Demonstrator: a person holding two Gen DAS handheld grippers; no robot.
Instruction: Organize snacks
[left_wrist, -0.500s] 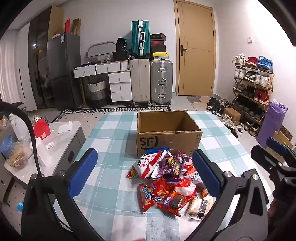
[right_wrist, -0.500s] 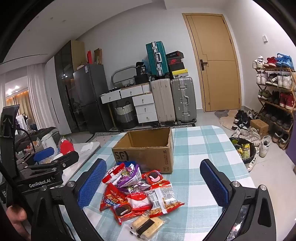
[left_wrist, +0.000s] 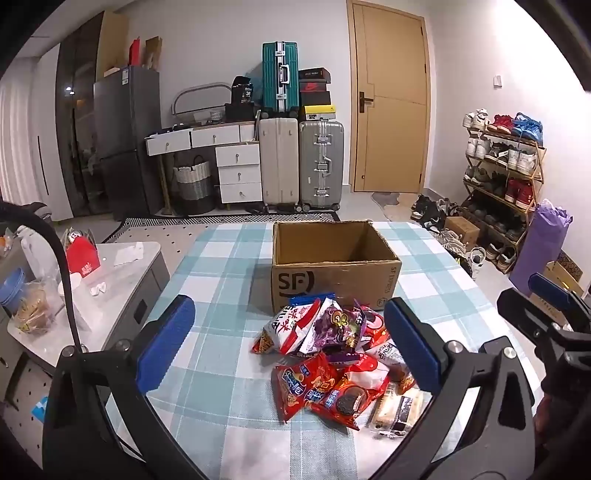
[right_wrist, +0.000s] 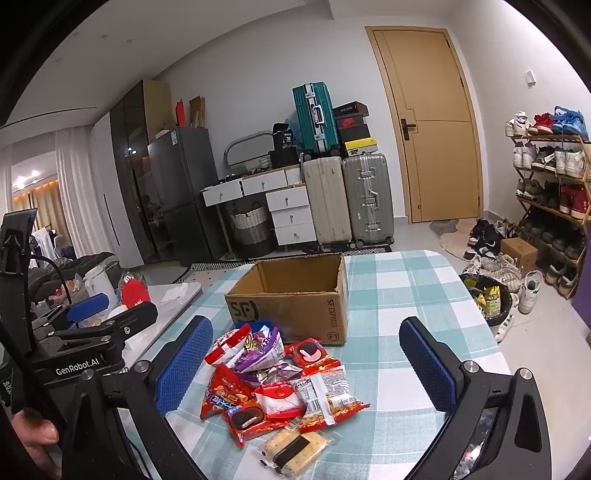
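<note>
Both claws, left (left_wrist: 290, 343) and right (right_wrist: 306, 363), hung released above the heaped foil snack packets (right_wrist: 275, 387). Best start was the loose cracker pack (right_wrist: 293, 448), pinched flat, then lifted into the empty brown cardboard box (left_wrist: 334, 258).

The pile of snack bags (left_wrist: 334, 360) lies in the middle of the checked table (left_wrist: 221, 295), right up against the front wall of the open cardboard box (left_wrist: 334, 275), so there is no gap to slip between them. The box top is open and nothing covers it. The table is bare along its left edge, its right edge (right_wrist: 424, 295) and the near edge, so a gripper could come in there.
</note>
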